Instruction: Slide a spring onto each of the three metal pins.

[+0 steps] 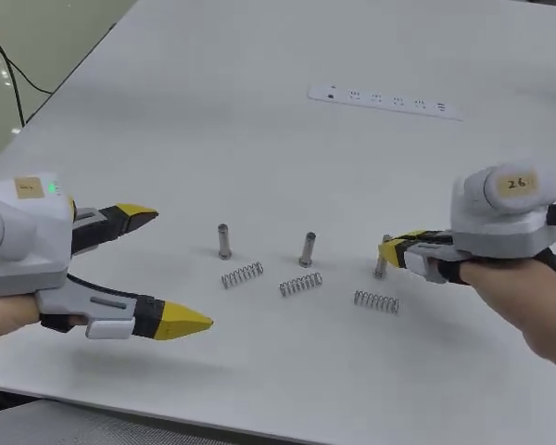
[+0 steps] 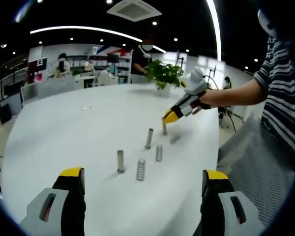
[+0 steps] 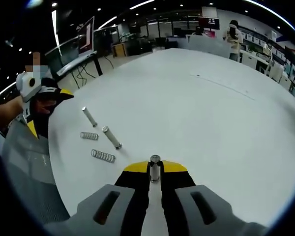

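The right hand-held gripper [image 3: 155, 173] was clamped on the rightmost pin [image 3: 155, 163]. The left hand-held gripper [image 1: 182, 269] gaped wide, empty. The springs [image 1: 300, 285] lay loose on the counter [image 1: 259, 148], none threaded. The next move probably called for lifting the nearby spring [image 1: 376, 300] and aligning it over that steadied pin.

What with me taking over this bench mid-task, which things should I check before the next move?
1. Right gripper shut on the right pin: ok.
2. Left gripper open and ready to pick: ok; it holds nothing.
3. Left pin and middle pin upright: ok.
4. Springs within reach: ok; left spring, middle spring and right spring lie flat on the table, one beside each pin.
5. Any spring on a pin: not ok, none.
6. Right pin's foot on the table: cannot tell, the jaws hide it.
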